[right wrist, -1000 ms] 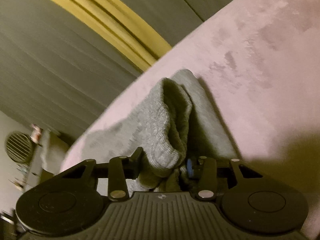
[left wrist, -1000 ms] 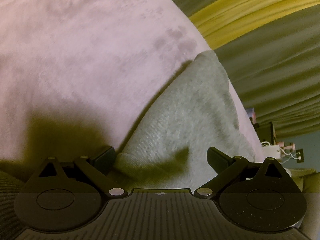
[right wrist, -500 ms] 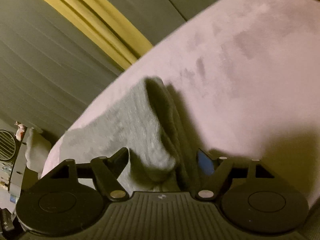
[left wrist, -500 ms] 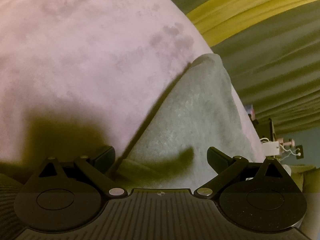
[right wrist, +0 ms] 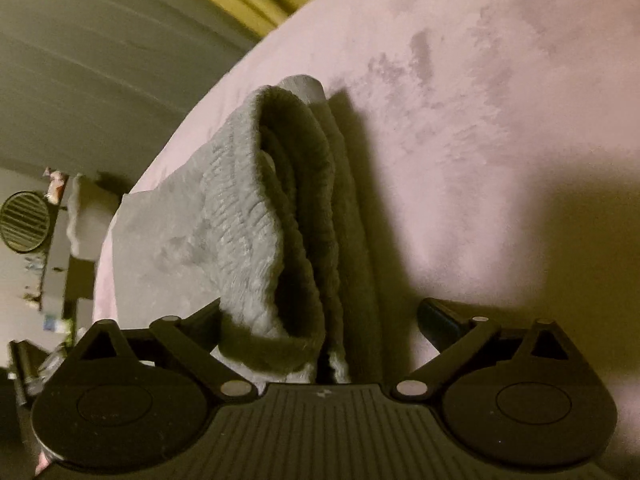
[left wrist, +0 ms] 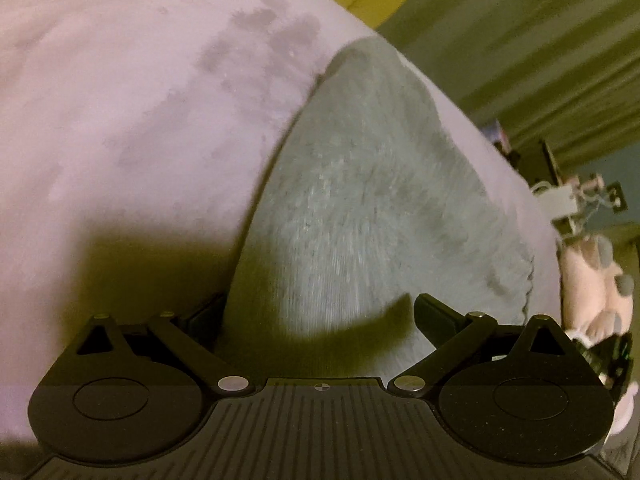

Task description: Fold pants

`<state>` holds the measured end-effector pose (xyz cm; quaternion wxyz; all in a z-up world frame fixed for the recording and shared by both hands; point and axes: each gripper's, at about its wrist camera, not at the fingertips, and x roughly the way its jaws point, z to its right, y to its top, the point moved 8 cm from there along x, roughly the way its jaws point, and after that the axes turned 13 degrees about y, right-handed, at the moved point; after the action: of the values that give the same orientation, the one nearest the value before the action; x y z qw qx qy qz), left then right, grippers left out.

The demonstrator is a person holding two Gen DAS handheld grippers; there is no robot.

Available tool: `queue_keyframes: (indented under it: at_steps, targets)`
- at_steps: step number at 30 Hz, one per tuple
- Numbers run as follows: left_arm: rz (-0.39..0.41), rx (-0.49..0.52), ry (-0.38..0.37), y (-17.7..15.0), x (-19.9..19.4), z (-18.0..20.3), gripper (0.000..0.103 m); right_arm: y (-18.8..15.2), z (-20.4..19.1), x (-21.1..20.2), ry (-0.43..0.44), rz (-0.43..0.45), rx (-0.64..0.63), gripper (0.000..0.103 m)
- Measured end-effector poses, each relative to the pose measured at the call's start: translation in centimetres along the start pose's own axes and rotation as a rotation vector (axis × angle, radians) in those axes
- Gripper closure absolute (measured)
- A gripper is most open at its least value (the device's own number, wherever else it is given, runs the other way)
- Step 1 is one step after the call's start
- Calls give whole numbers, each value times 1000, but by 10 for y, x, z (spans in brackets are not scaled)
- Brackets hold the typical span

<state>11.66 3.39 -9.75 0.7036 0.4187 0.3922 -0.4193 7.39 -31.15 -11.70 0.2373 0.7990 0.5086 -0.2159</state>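
Observation:
Grey knit pants point(left wrist: 360, 208) lie folded on a pink plush bed cover point(left wrist: 120, 120). My left gripper point(left wrist: 320, 314) hovers low over their near end with its jaws wide apart; the fabric passes below them and no pad presses on it. In the right wrist view the pants' ribbed band point(right wrist: 260, 208) stands in a thick fold on the bed cover point(right wrist: 500, 140). My right gripper point(right wrist: 324, 316) is opening, with that fold between its jaws. The left finger point(right wrist: 208, 316) is beside the cloth and the right finger point(right wrist: 440, 318) is well clear of it.
Green curtains point(left wrist: 520, 40) with a yellow strip hang past the bed's far edge. A pale plush toy point(left wrist: 592, 280) and a white box with cables point(left wrist: 560, 200) sit off the bed's right side. A round fan point(right wrist: 26, 220) and a white cloth point(right wrist: 84, 220) are on the left.
The right gripper's jaws went from shut on the ribbed band to wide apart, and the band now rests loose. The left gripper stayed open and shifted over the pants; the plush toy came into view.

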Motion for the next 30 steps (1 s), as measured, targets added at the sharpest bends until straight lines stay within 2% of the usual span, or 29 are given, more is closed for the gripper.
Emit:
queue_keyframes:
  at_steps: [3, 6, 8, 14, 16, 20, 24, 26, 30]
  targets:
    - [-28, 27, -16, 4, 10, 3, 2, 8, 4, 3, 76, -12, 17, 4]
    - [-48, 51, -57, 8, 13, 6, 2, 17, 16, 7, 195, 66, 60, 4]
    - [-76, 63, -86, 11, 17, 6, 1, 22, 22, 6, 253, 88, 117, 4]
    - [-191, 109, -178, 31, 33, 11, 0, 35, 27, 18, 324, -13, 153, 4]
    - [-219, 160, -200, 36, 37, 18, 0, 42, 26, 21, 337, -37, 125, 4]
    - [-179, 226, -221, 45, 43, 32, 0, 39, 14, 31, 318, -72, 46, 4]
    - [-168, 307, -243, 44, 47, 37, 0, 37, -5, 54, 358, -96, -14, 4]
    - [-178, 342, -239, 43, 49, 38, 0, 38, -11, 66, 339, -96, -56, 4]
    - [-228, 366, -235, 45, 52, 36, 0, 33, -15, 61, 341, -75, -79, 4]
